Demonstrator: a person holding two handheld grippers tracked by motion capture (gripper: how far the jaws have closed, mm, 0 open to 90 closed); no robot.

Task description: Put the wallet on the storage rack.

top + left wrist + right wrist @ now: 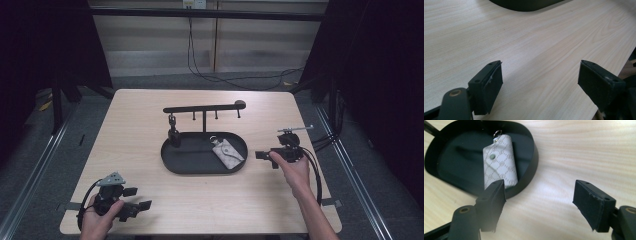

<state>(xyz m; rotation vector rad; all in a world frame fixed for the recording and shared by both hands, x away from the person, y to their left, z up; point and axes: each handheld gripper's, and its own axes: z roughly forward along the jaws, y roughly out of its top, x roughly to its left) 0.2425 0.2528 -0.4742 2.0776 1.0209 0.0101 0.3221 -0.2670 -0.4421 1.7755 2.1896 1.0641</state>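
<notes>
Where the high view takes in the whole light wood-grain table (150, 125), it alone shows the black hook rack (204, 108) rising from the oval black tray (172, 162) at centre. Closer in, the right gripper view resolves the tray's raised rim and a pale, monogram-patterned key pouch (500, 160) with a metal ring, lying flat inside. Left gripper (540, 86): jaws wide apart, empty, above bare tabletop. Right gripper (539, 206): jaws wide apart, empty, just beside the tray's rim.
</notes>
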